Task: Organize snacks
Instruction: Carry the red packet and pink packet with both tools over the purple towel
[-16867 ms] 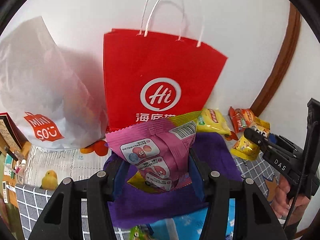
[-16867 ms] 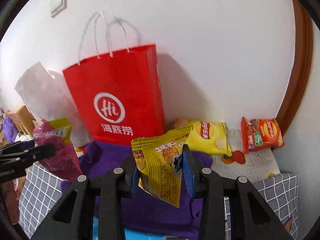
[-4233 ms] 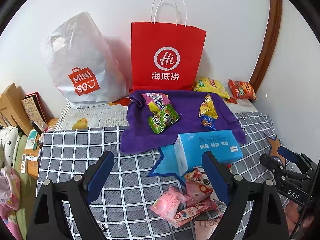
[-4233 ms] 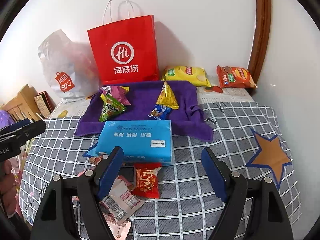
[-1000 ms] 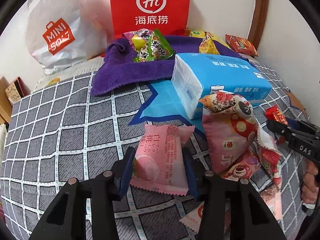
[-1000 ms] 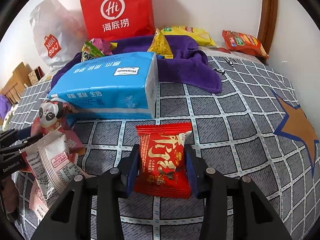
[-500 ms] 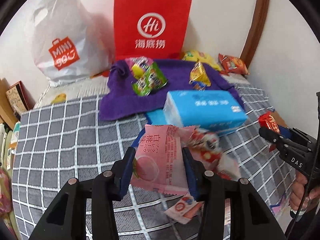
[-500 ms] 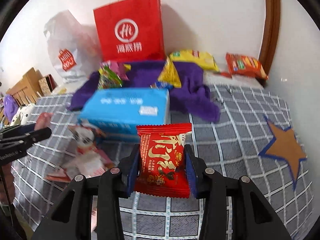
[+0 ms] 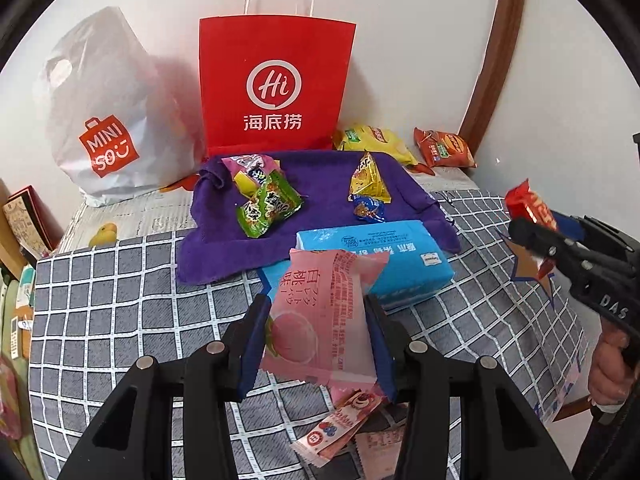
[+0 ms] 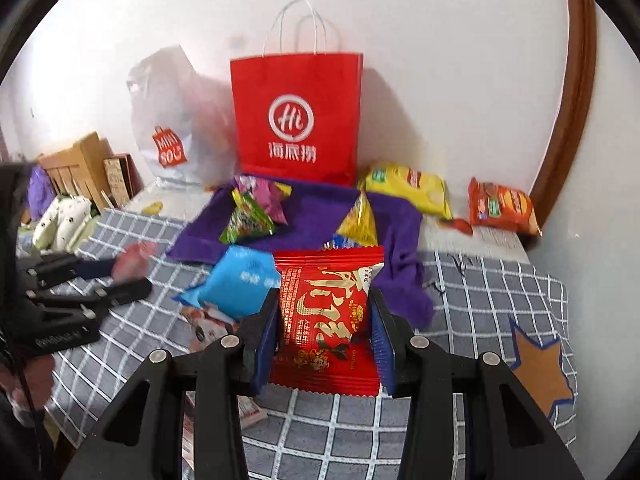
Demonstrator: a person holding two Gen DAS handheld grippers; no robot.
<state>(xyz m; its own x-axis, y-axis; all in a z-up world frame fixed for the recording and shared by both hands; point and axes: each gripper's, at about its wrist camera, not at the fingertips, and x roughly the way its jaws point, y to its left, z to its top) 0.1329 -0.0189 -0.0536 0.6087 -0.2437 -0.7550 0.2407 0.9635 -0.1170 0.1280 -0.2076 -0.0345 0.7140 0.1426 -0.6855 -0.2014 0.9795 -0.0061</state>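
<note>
Both grippers are up off the bed, pointed toward the back wall, each with a snack pinched between its blue pads. The left gripper (image 9: 318, 344) has closed its fingers on the sides of a pink peach packet (image 9: 320, 320), held upright above the grey checked bedspread (image 9: 120, 312). The right gripper (image 10: 325, 334) is clamped the same way on a red snack packet (image 10: 328, 316) with gold lettering, crimped top and bottom edges, flat face to the camera.

From the left camera you can see the right gripper off to the side with a hand (image 9: 608, 372) wrapped round its handle, red packet poking out the front. You also get more loose pink wrappers (image 9: 340, 424) lying on the bedspread just below the held packet. The right camera shows the left gripper too, but blurry, with a pink smudge at its tip.

Further back: a blue tissue pack (image 9: 384, 256) sits at the near edge of a purple towel (image 9: 320, 200). On the towel there's a green packet (image 9: 268, 204) touching a pink-purple one, and a yellow packet (image 9: 368, 180) apart from them to the right. A red paper bag (image 9: 276, 84) stands against the wall, white Miniso bag (image 9: 104, 120) beside it.
</note>
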